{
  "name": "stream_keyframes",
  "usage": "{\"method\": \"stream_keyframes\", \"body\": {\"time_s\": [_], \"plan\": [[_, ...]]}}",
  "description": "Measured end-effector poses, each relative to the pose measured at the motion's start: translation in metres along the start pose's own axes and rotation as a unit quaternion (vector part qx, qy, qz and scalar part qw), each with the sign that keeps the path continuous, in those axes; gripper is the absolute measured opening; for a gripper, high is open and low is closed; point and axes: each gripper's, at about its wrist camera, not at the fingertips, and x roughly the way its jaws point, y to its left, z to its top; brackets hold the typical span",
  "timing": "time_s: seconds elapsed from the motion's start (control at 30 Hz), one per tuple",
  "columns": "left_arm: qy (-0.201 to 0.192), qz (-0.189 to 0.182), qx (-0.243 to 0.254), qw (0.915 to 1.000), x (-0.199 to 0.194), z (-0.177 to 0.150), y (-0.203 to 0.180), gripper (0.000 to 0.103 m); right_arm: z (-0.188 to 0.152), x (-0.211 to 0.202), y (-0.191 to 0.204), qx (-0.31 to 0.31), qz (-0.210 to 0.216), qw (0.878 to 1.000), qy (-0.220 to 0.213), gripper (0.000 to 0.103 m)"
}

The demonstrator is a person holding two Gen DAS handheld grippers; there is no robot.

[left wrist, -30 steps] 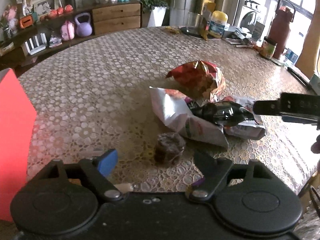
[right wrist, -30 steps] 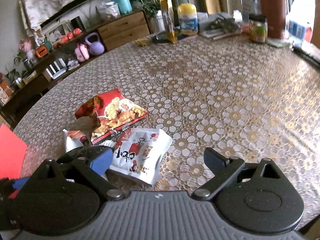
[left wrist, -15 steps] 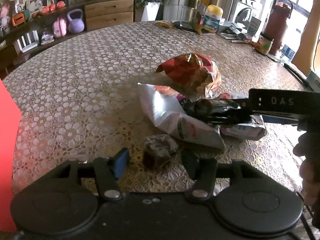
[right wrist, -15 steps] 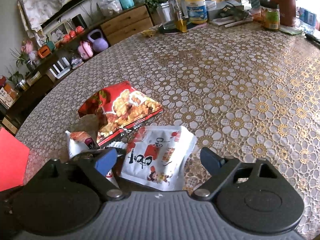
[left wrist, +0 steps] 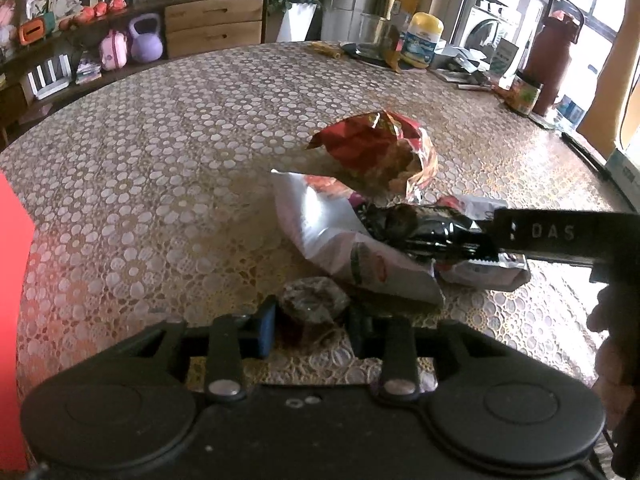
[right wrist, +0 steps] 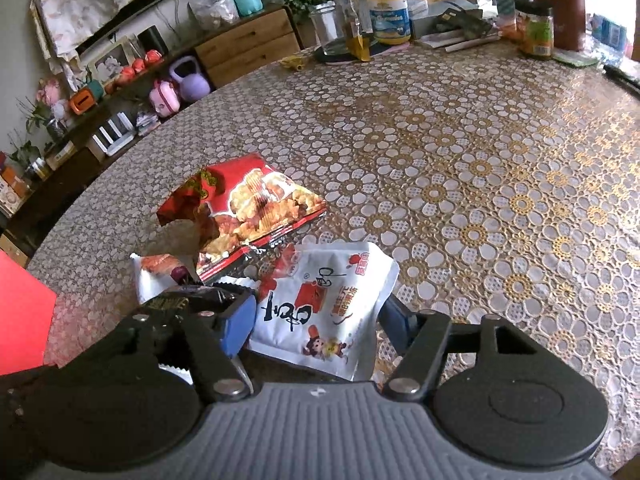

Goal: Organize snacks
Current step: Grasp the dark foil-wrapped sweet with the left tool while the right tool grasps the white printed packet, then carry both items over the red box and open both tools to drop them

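Note:
A small brown wrapped snack (left wrist: 312, 304) lies on the lace tablecloth (left wrist: 160, 160), and my left gripper (left wrist: 312, 332) is closing on it, both pads touching its sides. Beyond it a pile holds a red crisp bag (left wrist: 380, 152), a silver-white bag (left wrist: 320, 224) and a black packet (left wrist: 424, 228). One finger (left wrist: 552, 234) of my right gripper reaches in over the black packet. In the right wrist view my right gripper (right wrist: 316, 316) is closing with a white packet with red print (right wrist: 324, 304) between its jaws, pads at its edges. The red crisp bag (right wrist: 256, 204) lies just behind.
A red sheet (left wrist: 12, 280) sits at the table's left edge. Along the far edge stand a yellow-lidded tub (left wrist: 424, 38), a glass jar (right wrist: 326, 28), a small jar (left wrist: 524, 94) and a dark red flask (left wrist: 554, 52). A hand (left wrist: 612, 320) shows at the right.
Both grippers' jaws have narrowed. The left fingers came in against the brown snack. The right fingers came in to the white packet's edges. Neither hand has shifted much.

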Motion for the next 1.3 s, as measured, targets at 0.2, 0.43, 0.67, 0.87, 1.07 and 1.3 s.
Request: {"method": "stream_keyframes", "body": {"time_s": [0.2,0.43,0.67,0.87,1.07,1.3], "plan": [[0.000,-0.001,0.006,1.0000,-0.008,-0.005,-0.001,0.031,-0.007,-0.013,-0.014,0.015,-0.008,1.000,-0.006,0.062],[-0.004,-0.004,-0.003,1.0000,-0.024,-0.009,0.002,0.031,-0.011,-0.043,-0.031,0.030,-0.005,0.999,-0.025,0.061],[-0.009,-0.001,-0.014,0.9999,-0.045,-0.011,0.007,0.031,-0.014,-0.077,-0.029,0.018,0.003,0.999,-0.045,0.061],[-0.016,-0.003,-0.024,0.9996,-0.070,-0.012,0.012,0.031,-0.015,-0.110,-0.020,0.006,0.016,0.998,-0.059,0.061],[-0.028,-0.003,-0.027,0.9992,-0.096,-0.012,0.017,0.031,-0.019,-0.141,0.000,-0.013,0.028,0.997,-0.068,0.061],[-0.045,-0.006,-0.024,0.9987,-0.130,-0.013,0.029,0.031,-0.023,-0.166,0.031,-0.041,0.051,0.995,-0.071,0.061]]}}
